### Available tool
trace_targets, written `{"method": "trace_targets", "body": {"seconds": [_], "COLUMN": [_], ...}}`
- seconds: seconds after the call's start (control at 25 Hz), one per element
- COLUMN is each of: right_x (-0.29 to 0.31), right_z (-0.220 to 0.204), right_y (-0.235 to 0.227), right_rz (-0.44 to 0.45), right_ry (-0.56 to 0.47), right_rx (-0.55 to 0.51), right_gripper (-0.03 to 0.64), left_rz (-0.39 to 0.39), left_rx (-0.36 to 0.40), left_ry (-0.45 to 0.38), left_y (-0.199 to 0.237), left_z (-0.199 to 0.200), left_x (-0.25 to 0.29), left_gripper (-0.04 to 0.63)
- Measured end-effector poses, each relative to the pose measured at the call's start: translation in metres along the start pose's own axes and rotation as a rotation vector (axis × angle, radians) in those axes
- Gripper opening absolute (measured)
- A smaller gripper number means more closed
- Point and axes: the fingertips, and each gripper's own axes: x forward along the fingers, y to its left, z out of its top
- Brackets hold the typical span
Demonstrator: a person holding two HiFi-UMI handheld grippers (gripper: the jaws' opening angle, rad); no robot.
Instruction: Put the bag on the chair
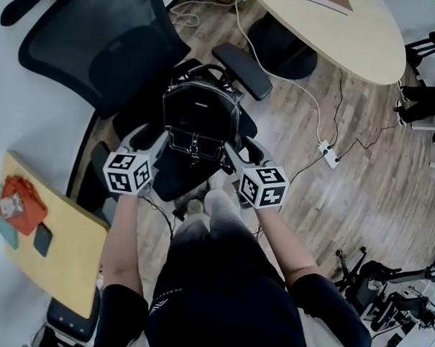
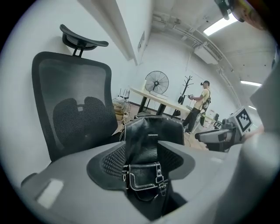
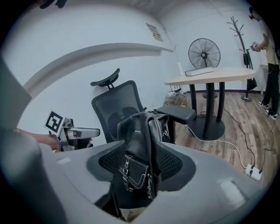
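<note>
A black leather backpack (image 1: 198, 118) with a buckled front pocket stands upright on the seat of a black mesh office chair (image 1: 94, 41). My left gripper (image 1: 153, 139) is at the bag's lower left and my right gripper (image 1: 236, 152) at its lower right, both angled in toward it. In the left gripper view the bag (image 2: 151, 135) shows in the gap of the open left gripper (image 2: 142, 159), the chair back (image 2: 70, 105) behind it. In the right gripper view the bag (image 3: 140, 131) shows likewise past the open right gripper (image 3: 140, 162). Neither gripper's pads visibly press on it.
A chair armrest (image 1: 243, 70) juts out right of the bag. A round wooden table (image 1: 339, 31) stands at the back right, a cable and power strip (image 1: 326, 154) on the wood floor. A low yellow table (image 1: 56, 248) with an orange item (image 1: 22, 204) is at my left. A person (image 2: 201, 105) stands far off.
</note>
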Motion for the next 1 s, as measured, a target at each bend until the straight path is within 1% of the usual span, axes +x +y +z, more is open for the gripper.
{"method": "trace_targets", "body": {"seconds": [0.12, 0.16, 0.28, 0.32, 0.4, 0.52, 0.56, 0.6, 0.64, 1.0], "right_x": [-0.011, -0.016, -0.029, -0.033, -0.038, -0.043, -0.046, -0.048, -0.05, -0.063], "right_z": [0.005, 0.006, 0.008, 0.008, 0.009, 0.012, 0.014, 0.015, 0.017, 0.018], "right_y": [0.004, 0.006, 0.013, 0.016, 0.022, 0.029, 0.031, 0.033, 0.034, 0.042], "right_rz": [-0.009, -0.009, -0.001, 0.001, 0.002, -0.006, -0.014, -0.021, -0.025, -0.02], "right_ry": [-0.019, -0.024, -0.035, -0.037, -0.039, -0.048, -0.054, -0.06, -0.064, -0.036], "right_rx": [-0.004, -0.002, 0.002, -0.001, -0.013, -0.021, -0.026, -0.033, -0.041, -0.046], "right_gripper": [0.204, 0.194, 0.165, 0.153, 0.134, 0.085, 0.058, 0.016, 0.003, 0.002], "left_rz": [0.0, 0.003, 0.03, 0.041, 0.056, 0.064, 0.066, 0.067, 0.067, 0.084], "left_rx": [-0.014, -0.016, -0.02, -0.025, -0.037, -0.05, -0.054, -0.056, -0.058, -0.079], "left_ry": [-0.031, -0.043, -0.085, -0.096, -0.104, -0.083, -0.075, -0.069, -0.067, -0.079], "left_y": [-0.01, -0.014, -0.024, -0.026, -0.028, -0.031, -0.033, -0.035, -0.037, -0.052], "left_z": [0.004, 0.006, 0.01, 0.011, 0.01, 0.004, 0.002, 0.0, -0.001, 0.002], "left_x": [-0.016, -0.022, -0.043, -0.049, -0.059, -0.07, -0.072, -0.075, -0.077, -0.098], "left_gripper": [0.201, 0.178, 0.073, 0.047, 0.015, 0.015, 0.015, 0.015, 0.015, 0.015]}}
